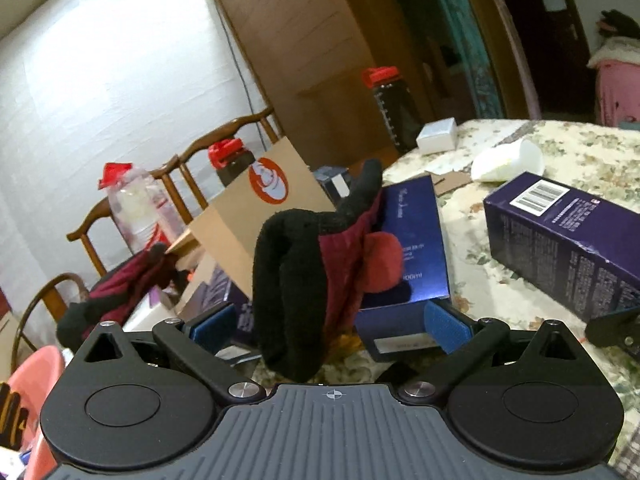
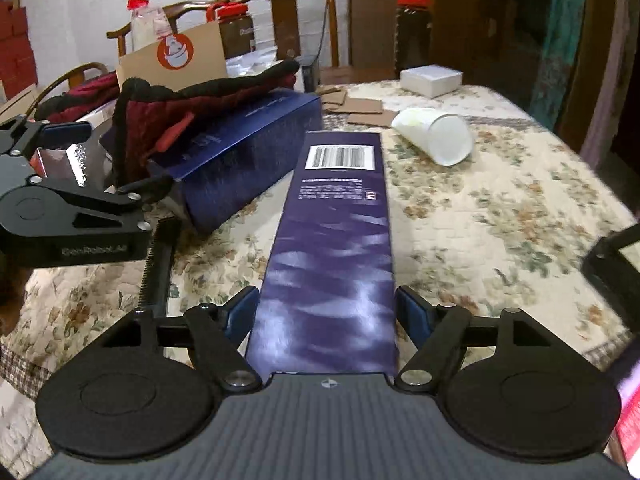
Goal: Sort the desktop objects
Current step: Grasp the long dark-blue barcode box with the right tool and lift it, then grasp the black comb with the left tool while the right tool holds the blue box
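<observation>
A dark red and black glove [image 1: 320, 256] lies draped over a blue box [image 1: 416, 240] on the floral tablecloth. My left gripper [image 1: 326, 320] is open, its blue pads either side of the glove's black cuff, apart from it. The glove [image 2: 176, 116] and blue box [image 2: 248, 148] also show in the right wrist view, with the left gripper [image 2: 76, 200] at the left. My right gripper [image 2: 326, 312] has its pads at both sides of a long purple box [image 2: 336, 240] with a barcode; whether they press it I cannot tell. That box [image 1: 560, 240] shows in the left view.
A white paper cup [image 2: 436, 132] lies on its side behind the purple box. A small white box [image 2: 430, 78] and cardboard scraps [image 2: 360, 104] sit further back. A brown carton [image 1: 256, 216] with a red logo, a second glove [image 1: 120, 296], red-lidded jars and wooden chairs stand at the table's left.
</observation>
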### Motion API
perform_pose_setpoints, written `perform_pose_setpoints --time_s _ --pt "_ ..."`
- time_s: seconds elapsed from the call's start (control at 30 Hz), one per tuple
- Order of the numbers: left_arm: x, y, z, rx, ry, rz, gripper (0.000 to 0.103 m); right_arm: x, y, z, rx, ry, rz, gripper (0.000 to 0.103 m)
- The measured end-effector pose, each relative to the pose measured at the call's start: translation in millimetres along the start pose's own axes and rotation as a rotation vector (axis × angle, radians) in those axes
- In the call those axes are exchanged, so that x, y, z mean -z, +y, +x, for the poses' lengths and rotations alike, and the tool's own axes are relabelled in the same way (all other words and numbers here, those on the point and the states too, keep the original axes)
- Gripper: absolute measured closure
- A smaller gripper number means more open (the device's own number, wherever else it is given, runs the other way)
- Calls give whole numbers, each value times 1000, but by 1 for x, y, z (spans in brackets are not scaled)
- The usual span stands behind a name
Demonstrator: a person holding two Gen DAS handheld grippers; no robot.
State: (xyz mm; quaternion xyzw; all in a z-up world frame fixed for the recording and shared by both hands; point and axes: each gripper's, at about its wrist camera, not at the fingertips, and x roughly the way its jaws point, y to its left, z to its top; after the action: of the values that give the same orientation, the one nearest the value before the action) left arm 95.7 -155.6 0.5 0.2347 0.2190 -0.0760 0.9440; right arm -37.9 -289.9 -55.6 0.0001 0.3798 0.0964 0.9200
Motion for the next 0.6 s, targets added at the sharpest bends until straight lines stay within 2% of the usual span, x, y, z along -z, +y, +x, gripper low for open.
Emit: perform_pose_setpoints --time_s 0.13,0.17,0.27,0.33,0.37,0.47,0.5,0.53,0.6 --pt "-8 -10 16 18 8 1 0 -1 -5 15 -28 -2 36 23" --pt "-10 -13 17 17 10 4 0 1 -6 15 -37 -28 38 23" --pt "-9 -14 8 55 0 -19 0 2 -11 14 -83 -57 47 23" --pt "-8 -15 0 108 -3 -41 1 4 -19 13 -132 -82 75 15" --pt "-9 -18 1 93 -3 -38 0 4 -21 12 -153 -94 80 14" --pt "-16 -28 8 54 -7 -8 0 3 -23 13 -143 -102 92 15" --pt "-19 -30 12 53 -5 -9 0 4 -21 13 -141 -102 83 16" --pt "-21 -33 17 47 0 -7 0 5 -19 13 -139 -99 62 22" --pt "-24 -40 30 10 14 5 0 7 -15 13 -118 -113 40 25"
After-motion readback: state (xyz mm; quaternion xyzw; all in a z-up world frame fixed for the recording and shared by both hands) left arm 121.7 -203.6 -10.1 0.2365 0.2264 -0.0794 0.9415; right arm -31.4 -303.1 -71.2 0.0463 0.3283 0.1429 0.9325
